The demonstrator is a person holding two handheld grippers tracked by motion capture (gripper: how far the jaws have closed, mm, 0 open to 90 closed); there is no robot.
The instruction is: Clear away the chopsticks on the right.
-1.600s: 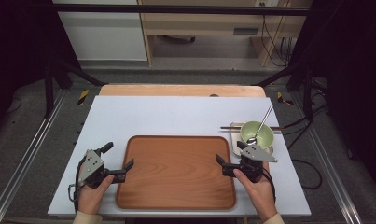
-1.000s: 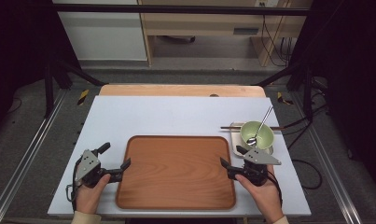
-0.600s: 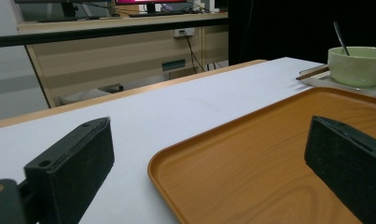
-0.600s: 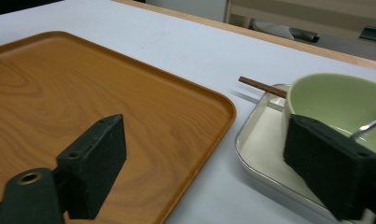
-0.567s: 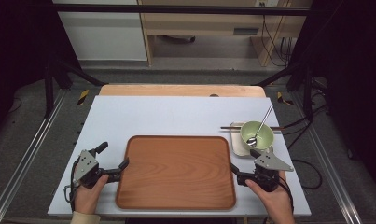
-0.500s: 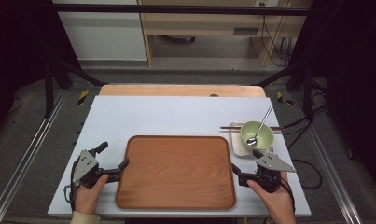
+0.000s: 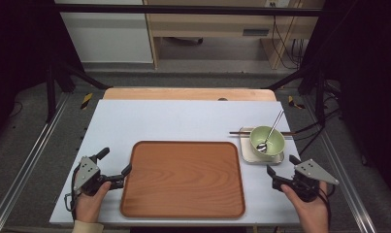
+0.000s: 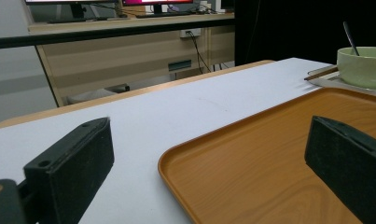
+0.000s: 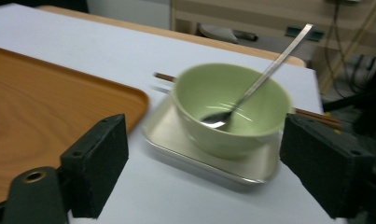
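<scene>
A brown wooden tray lies empty at the table's near middle. My left gripper stands open at its left edge. In the left gripper view the tray's corner lies between the open jaws of my left gripper. My right gripper is open to the right of the tray, just short of a green bowl. A spoon stands in the bowl, which sits on a small metal tray. In the right gripper view, the bowl sits ahead of my right gripper, between the open jaws.
Brown chopsticks lie across the far side of the small metal tray, behind the bowl. The white table top stretches beyond the wooden tray. Dark stands and cables line the floor at both sides.
My right gripper has drawn back from the wooden tray's right edge, moving right and nearer, and now faces the bowl. My left gripper has shifted slightly left. The tray has stayed put.
</scene>
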